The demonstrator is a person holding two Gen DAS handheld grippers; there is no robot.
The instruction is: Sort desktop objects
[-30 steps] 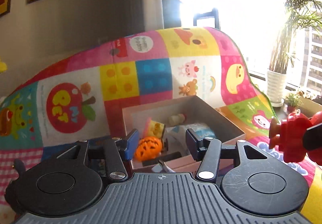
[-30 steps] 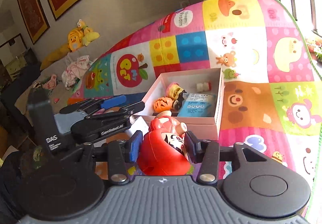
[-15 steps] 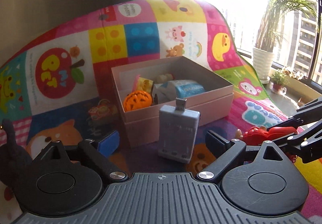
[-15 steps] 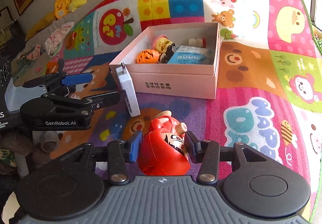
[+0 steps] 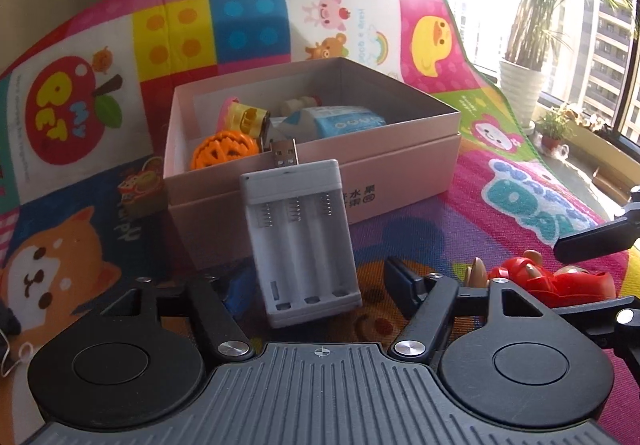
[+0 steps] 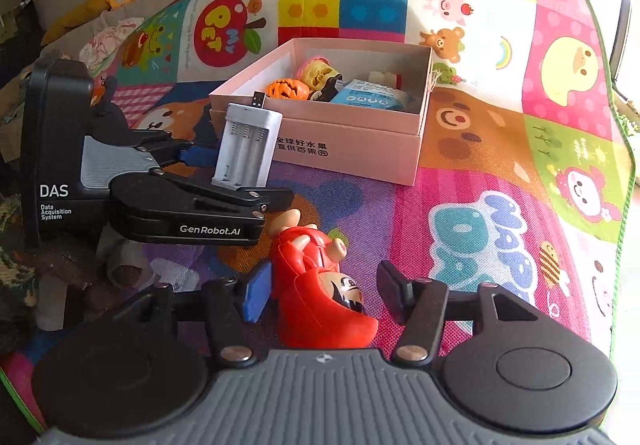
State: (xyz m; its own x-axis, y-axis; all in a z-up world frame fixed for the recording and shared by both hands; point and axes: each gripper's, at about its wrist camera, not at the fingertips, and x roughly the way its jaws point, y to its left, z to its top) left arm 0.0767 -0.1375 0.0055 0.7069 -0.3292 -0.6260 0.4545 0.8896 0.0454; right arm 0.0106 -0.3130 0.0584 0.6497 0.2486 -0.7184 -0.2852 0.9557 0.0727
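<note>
Left side: the left gripper (image 5: 318, 283) carried the white USB battery charger (image 5: 300, 233) aloft a second ago. The charger now stands on the play mat (image 5: 460, 245), just ahead of the gripper and leaning on the near wall of the pink box (image 5: 400, 173). The jaws are spread with the charger between them. The right-hand finger stands clear of it. Contact at the left-hand blue pad (image 5: 236, 295) cannot be confirmed.

Right side: the right gripper (image 6: 323, 289) pinched the red figurine (image 6: 328, 309) half a second ago. Its jaws are now opening, and the figurine lies on the mat between them, tipped on its side. The right finger is apart from it and the left pad is just beside it.

Assessment: both items appear to have been put down outside the box, which already holds a pumpkin toy (image 6: 288, 88) and a blue packet (image 6: 370, 95). Whether the mat is their intended place cannot be determined.
</note>
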